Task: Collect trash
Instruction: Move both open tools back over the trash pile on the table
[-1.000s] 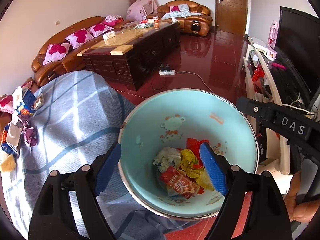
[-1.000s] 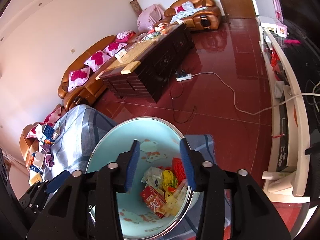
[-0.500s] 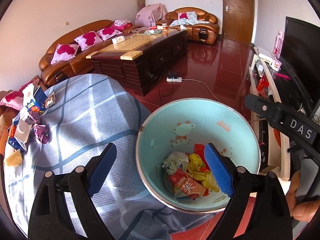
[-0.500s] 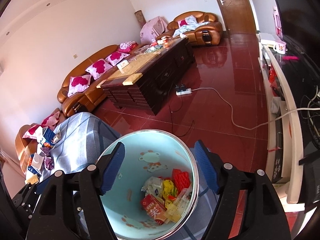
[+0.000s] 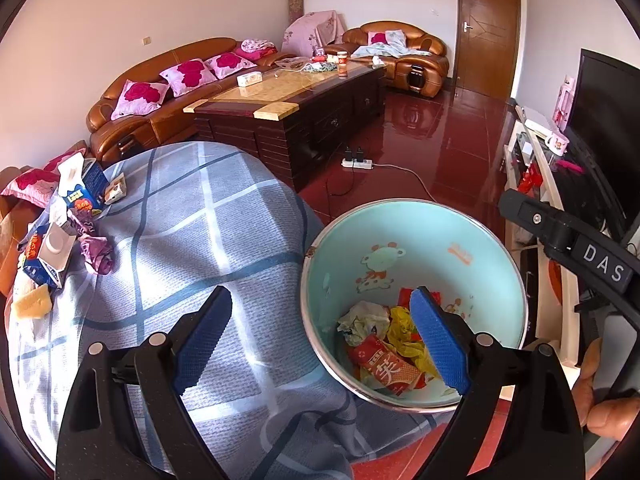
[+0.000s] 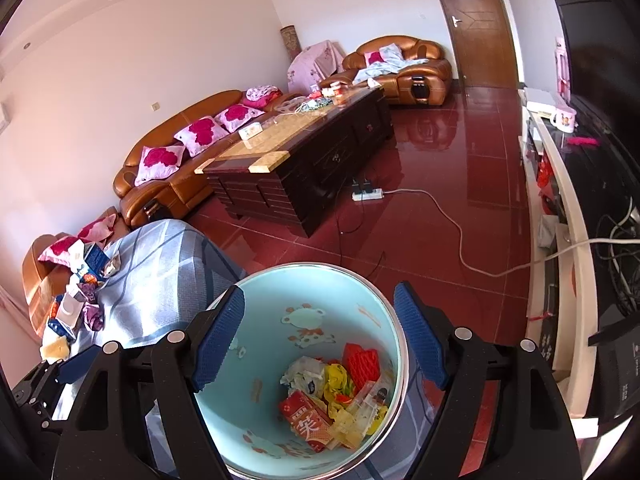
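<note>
Bin (image 5: 460,240): pale blue inside, metal rim, sits at the edge of the checked blue cloth (image 5: 192,240), right beside the red floor (image 5: 440,148). Several wrappers (image 6: 332,392) already lie at its bottom: a red packet, yellow scraps, crumpled white paper, a clear plastic piece. That part of the collecting looks done.

Left to do: a heap of trash (image 5: 60,224) at the far left edge of the cloth, well apart from the bin. Blue-and-white cartons, a purple crumpled scrap, a yellowish lump nearest the camera. The heap is small and warped in both views, so the exact count cannot be told.

Left gripper (image 5: 320,340): jaws spread wide, nothing between them, one blue pad over the cloth, the other over the bin's mouth. Right gripper (image 6: 320,340): jaws likewise apart and empty, hanging above the bin's opening.

Room to move: the cloth between bin and heap is bare, so a sweep to the left looks unobstructed. The cloth drapes off at the near side, and the bin stands close to that drop; a knock on its rim might tip it toward the floor. The heap lies against pillows (image 5: 28,184), so a reach there has a soft backstop and little room behind.
</note>
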Motion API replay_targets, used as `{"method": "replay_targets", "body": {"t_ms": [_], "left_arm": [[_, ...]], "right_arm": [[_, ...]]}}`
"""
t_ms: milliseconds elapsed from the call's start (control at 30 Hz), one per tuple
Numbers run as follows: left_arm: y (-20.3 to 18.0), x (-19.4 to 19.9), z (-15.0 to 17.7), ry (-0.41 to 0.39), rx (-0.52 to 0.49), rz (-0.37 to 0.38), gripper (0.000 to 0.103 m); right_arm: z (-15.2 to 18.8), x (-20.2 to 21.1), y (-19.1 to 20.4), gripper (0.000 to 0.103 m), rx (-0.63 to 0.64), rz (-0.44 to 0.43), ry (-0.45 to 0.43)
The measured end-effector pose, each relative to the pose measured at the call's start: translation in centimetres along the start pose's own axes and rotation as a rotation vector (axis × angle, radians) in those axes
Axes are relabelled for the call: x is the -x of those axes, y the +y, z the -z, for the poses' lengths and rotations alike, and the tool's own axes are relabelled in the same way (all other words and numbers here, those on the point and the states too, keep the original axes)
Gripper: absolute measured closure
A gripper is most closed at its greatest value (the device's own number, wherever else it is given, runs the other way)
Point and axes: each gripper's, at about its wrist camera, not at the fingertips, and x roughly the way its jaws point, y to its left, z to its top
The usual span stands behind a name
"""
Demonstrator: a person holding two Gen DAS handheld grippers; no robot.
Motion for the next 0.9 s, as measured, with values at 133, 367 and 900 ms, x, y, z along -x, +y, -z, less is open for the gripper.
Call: {"method": "replay_targets", "body": {"t_ms": [133, 367, 900], "left_arm": [[1.1, 0.3, 0.2, 0.0, 0.023, -0.003, 0.014], [3.2, 0.4, 1.2, 0.01, 0.055, -0.018, 0.014], [9.9, 1.6, 4.2, 0.03, 0.145, -0.039, 0.014]], "right_arm": [[0.1, 0.1, 0.9, 0.026, 0.026, -0.004, -0.001], [0.7, 0.4, 3.0, 0.026, 0.102, -0.005, 0.0], [2.1, 1.4, 9.2, 0.026, 0.278, -0.045, 0.014]]}}
